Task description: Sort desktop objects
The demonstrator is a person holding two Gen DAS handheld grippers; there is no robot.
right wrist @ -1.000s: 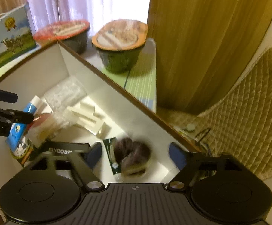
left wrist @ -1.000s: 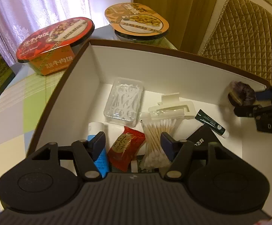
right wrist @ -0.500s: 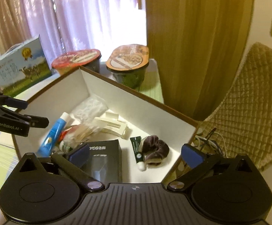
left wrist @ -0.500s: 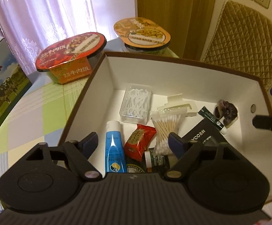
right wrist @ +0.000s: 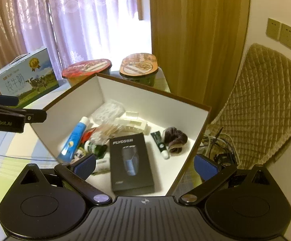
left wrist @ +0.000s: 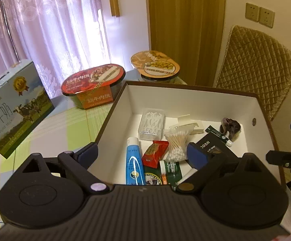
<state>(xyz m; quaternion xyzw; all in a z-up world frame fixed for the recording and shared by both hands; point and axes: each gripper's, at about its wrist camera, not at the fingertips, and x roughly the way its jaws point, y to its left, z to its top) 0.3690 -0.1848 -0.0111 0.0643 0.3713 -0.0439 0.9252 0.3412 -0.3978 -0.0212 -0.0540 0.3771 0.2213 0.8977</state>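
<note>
Both grippers hang above the white box (left wrist: 195, 100) with nothing between their pads: the left gripper (left wrist: 143, 152) has its jaws wide and still opening, and the right gripper (right wrist: 145, 164) has its jaws spread fully and grips nothing. Inside the box lie the sorted things. The black shaver carton (right wrist: 131, 160) rests flat near the right gripper, its long axis running near to far with the printed name at the far end; it looks stiff and fairly light, best pinched across its narrow width. The blue tube (left wrist: 134, 160) lies at the box's left side, cap toward the far wall, soft-bodied and likely to squash, so the firmer cap end or shoulder suits a grip. The cotton swab bag (left wrist: 177, 144) is light and crinkly, likely slippery. The red sachet (left wrist: 155, 153) lies between tube and swabs. The dark scrunchie (right wrist: 173, 138) sits at the far right, soft and easy to pinch anywhere, just beside the small green tube (right wrist: 160, 143). Two noodle bowls stand beyond the box: the red bowl (left wrist: 94, 86) and the orange bowl (left wrist: 155, 65).
</note>
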